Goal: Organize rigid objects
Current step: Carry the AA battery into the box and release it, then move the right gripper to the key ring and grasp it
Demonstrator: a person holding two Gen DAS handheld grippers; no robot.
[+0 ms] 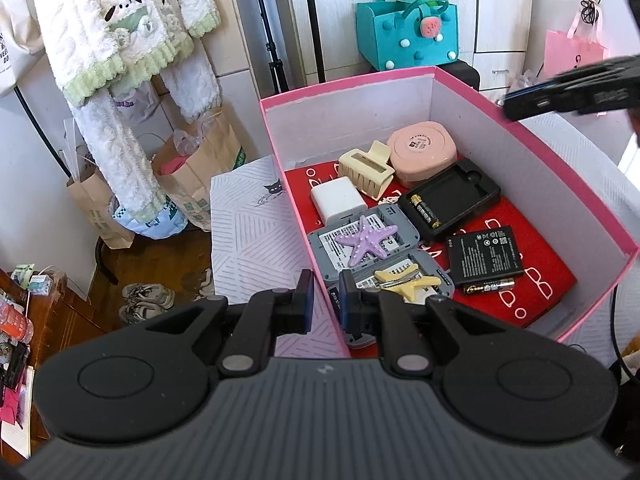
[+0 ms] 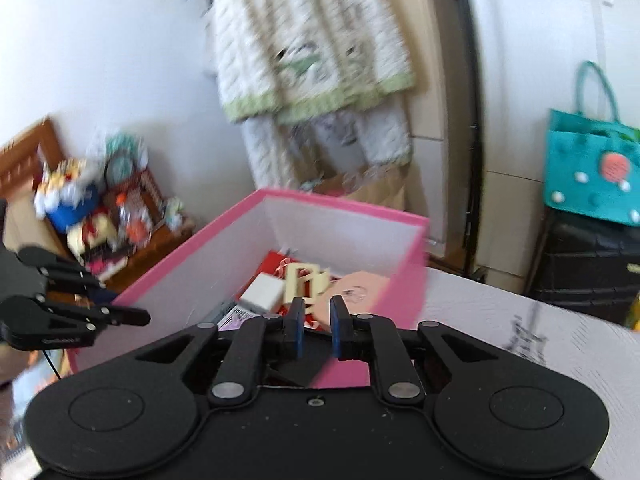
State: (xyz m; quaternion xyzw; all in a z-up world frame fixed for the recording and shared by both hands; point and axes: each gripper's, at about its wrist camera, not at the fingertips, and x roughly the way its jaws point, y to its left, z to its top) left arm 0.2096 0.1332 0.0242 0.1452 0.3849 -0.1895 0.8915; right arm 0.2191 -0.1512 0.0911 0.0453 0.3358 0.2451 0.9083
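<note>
A pink box (image 1: 348,80) with white inner walls stands on a patterned table cover. On its red lining lie a pink compact (image 1: 422,152), a cream hair claw (image 1: 366,172), a white charger (image 1: 338,200), a purple starfish (image 1: 366,242) on grey cases, a yellow clip (image 1: 404,280), a black tray (image 1: 452,200) holding a battery, and a flat phone battery (image 1: 484,256). My left gripper (image 1: 327,298) is shut on the box's near left wall. My right gripper (image 2: 316,328) hovers over the box's (image 2: 180,280) near edge, its jaws slightly apart with nothing between them.
A teal felt bag (image 1: 404,36) sits on a black case behind the box. Fleece clothing (image 1: 116,60) hangs at the left above paper bags (image 1: 192,184) and shoes (image 1: 146,300) on the floor. A cluttered wooden shelf (image 2: 100,216) stands beyond the table.
</note>
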